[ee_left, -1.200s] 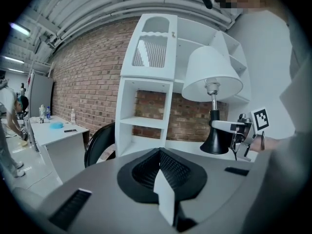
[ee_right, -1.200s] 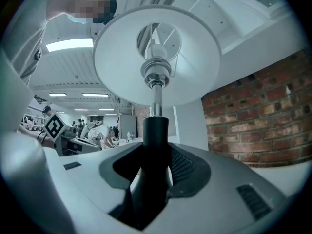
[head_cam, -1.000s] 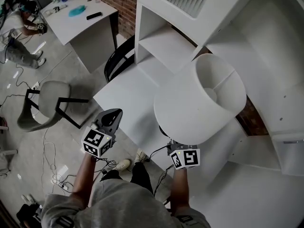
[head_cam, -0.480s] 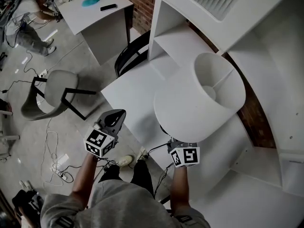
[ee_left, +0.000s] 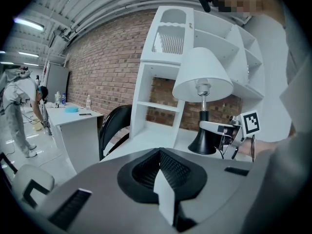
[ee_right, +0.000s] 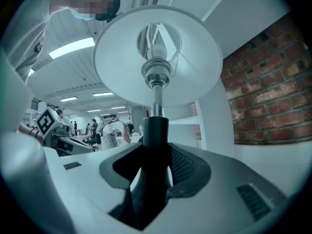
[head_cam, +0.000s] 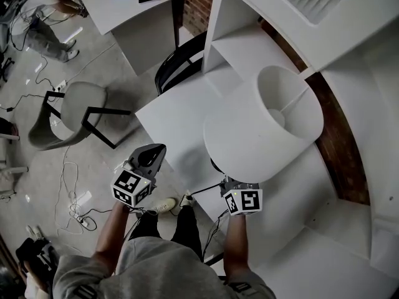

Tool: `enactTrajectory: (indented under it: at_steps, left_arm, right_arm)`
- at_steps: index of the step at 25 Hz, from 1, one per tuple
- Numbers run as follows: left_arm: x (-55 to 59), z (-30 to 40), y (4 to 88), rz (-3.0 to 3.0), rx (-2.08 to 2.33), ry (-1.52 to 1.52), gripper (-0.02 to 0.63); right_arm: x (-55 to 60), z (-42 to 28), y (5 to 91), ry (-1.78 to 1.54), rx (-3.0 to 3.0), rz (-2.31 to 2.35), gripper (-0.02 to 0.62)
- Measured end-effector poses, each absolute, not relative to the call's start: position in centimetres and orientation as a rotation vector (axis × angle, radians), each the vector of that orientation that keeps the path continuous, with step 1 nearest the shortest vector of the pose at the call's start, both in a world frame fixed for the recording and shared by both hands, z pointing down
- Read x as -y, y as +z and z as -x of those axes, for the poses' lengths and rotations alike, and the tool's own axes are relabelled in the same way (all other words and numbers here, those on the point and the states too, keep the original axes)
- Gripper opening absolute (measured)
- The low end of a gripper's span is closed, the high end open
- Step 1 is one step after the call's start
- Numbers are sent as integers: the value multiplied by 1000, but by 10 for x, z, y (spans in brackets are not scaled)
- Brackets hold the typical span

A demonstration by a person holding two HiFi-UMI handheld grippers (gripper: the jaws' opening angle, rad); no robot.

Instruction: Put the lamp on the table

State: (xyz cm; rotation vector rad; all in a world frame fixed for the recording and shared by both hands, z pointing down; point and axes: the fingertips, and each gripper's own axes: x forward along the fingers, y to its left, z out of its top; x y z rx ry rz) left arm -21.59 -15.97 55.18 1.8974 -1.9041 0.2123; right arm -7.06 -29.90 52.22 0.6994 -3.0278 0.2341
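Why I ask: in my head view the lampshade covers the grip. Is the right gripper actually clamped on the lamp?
Observer: Yes. In the right gripper view, the right gripper is shut on the lamp's black stem.
Operator: Is the base down on the table?
Observer: The left gripper view shows the black base upright and low over the white table. I can't tell whether they touch.
Operator: And the left gripper?
Observer: In its own view, the left gripper is shut, with nothing between its jaws.
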Motion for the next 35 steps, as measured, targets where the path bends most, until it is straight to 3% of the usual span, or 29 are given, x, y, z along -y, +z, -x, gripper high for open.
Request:
enactTrajectory:
  at_steps: [35]
  left_arm:
    - [166,240,646,-1781,1884,254,5]
  right_arm:
    - [318,112,658,314,2925,-606,172]
